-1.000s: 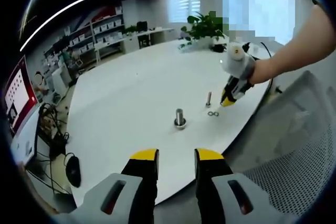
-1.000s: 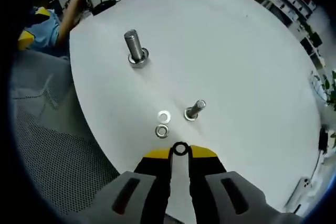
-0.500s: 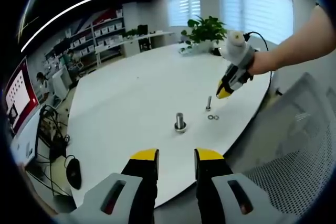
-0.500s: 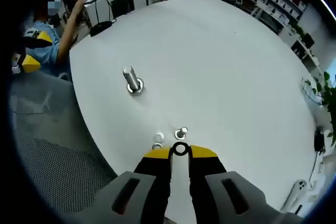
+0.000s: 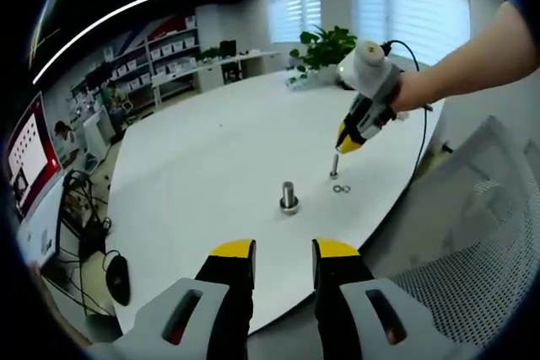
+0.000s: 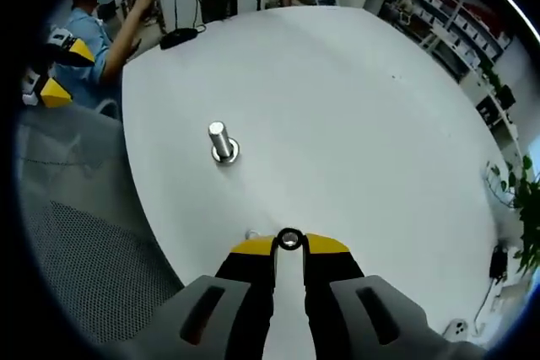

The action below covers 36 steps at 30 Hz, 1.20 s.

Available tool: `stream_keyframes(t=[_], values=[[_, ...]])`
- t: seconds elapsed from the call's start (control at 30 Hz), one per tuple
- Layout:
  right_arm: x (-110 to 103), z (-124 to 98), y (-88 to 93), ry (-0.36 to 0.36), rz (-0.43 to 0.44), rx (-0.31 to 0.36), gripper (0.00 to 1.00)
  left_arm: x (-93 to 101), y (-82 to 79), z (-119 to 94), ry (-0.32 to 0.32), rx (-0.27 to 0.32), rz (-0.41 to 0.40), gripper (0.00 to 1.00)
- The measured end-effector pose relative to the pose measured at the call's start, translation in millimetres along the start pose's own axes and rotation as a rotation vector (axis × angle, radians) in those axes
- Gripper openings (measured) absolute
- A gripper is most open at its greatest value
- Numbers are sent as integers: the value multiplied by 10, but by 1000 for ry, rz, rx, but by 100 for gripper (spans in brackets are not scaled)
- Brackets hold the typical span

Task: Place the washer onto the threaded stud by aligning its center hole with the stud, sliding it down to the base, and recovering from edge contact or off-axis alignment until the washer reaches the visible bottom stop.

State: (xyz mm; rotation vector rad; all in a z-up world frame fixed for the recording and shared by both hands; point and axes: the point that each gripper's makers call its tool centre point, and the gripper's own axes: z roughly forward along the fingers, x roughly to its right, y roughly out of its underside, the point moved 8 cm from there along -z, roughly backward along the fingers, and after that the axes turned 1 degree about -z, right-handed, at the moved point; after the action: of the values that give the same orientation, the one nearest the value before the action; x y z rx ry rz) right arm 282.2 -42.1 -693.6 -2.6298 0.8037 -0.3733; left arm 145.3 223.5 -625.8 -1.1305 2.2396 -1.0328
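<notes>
**Over the small stud, washer in our right tips**

At 12 o'clock of our right gripper (image 6: 289, 246), the jaws pinch the washer (image 6: 289, 239). Our left gripper (image 5: 284, 260) hangs with jaws apart, off the white table (image 5: 211, 149). Small stud (image 5: 334, 166) stands below the right tips; larger stud (image 5: 289, 196) at 8 o'clock from it; two loose washers (image 5: 341, 189) beside it.

A white table (image 5: 211, 149) is seen, with a silver stud (image 6: 221, 141) on it. Near that stud, two silver washers (image 5: 341, 189) are seen on the white. Yellow tips with black edging are carried by the grey right gripper (image 6: 289, 246) and left gripper (image 5: 283, 259).
</notes>
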Motion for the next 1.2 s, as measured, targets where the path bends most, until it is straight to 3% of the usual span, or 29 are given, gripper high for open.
stream_keyframes(t=[0.57, 1.2], values=[[70, 161, -5, -22, 42, -32, 14, -10, -5, 2, 1, 5, -9, 25], [87, 202, -33, -32, -1, -68, 14, -13, 7, 17, 1, -9, -14, 25]])
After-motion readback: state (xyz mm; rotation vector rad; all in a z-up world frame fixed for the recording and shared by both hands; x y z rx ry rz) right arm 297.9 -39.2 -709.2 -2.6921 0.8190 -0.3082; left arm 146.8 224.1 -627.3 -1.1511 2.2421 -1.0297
